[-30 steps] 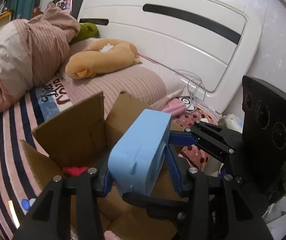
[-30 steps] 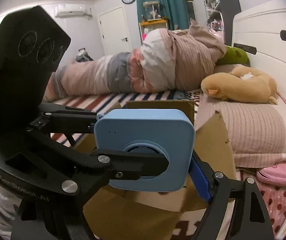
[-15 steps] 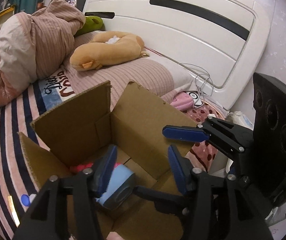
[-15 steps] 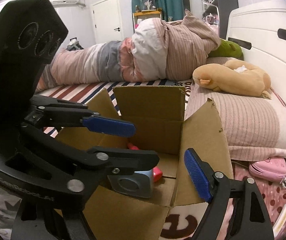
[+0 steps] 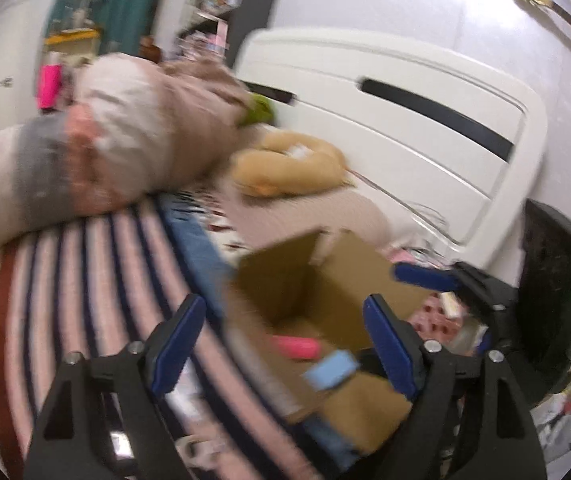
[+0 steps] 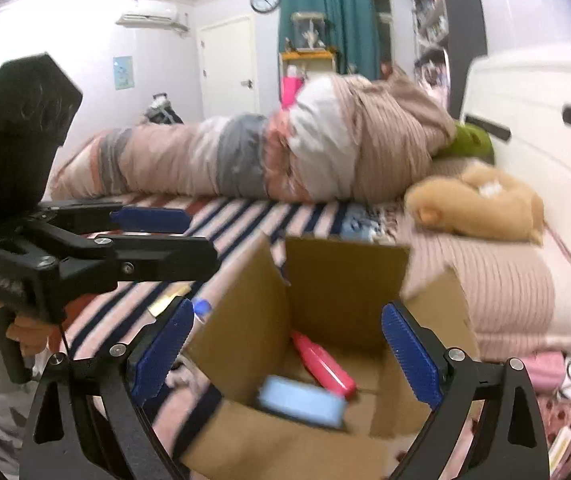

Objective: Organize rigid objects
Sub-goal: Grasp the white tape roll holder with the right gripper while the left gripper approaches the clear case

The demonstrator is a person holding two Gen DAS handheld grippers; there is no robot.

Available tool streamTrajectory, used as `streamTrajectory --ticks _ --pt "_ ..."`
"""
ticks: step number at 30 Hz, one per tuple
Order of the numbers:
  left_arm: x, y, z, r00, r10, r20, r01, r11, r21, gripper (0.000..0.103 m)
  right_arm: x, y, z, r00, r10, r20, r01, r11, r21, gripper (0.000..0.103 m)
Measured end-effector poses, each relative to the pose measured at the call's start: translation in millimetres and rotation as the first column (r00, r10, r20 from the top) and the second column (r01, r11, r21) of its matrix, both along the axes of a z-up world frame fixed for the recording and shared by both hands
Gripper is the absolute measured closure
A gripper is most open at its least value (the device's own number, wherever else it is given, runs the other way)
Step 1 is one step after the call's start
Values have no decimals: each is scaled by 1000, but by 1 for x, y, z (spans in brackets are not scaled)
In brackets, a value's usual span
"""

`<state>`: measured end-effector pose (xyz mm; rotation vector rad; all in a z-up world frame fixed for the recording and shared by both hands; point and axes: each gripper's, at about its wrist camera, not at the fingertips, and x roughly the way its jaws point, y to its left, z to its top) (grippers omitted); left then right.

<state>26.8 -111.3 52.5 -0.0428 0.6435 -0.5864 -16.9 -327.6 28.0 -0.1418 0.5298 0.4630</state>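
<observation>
Both grippers gape empty, jaws just opening: left gripper [image 5: 283,344] over the bed's stripes, right gripper [image 6: 287,350] above the box [image 6: 337,280], blue block [image 6: 301,400] beside pink case [image 6: 323,364] inside.

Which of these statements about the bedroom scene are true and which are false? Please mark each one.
1. The light blue device lies inside the cardboard box. True.
2. The right hand-held gripper clamps the blue device. False: it is open, nothing between its pads.
3. A pink object lies in the box beside the blue device. True.
4. The left hand-held gripper is shut. False: its jaws have just been opening, empty.
5. The box stands on the floor. False: on the striped bed.
</observation>
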Motion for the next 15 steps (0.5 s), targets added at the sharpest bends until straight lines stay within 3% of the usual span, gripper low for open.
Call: streamTrajectory --ticks 5,9,12,15 --pt "-12 79 -9 986 163 20 -163 987 0 21 -9 57 13 996 72 60 -74 997 20 2" --pt "-17 131 -34 964 266 -9 -266 964 9 21 -9 107 4 976 218 -16 -218 976 20 2" --pt "-16 156 -65 950 309 -50 -308 951 34 21 -9 137 -16 961 267 -73 -265 964 28 3" --pt "-11 173 -101 940 316 -133 -316 949 20 21 -7 155 -48 942 295 -160 -292 956 39 12"
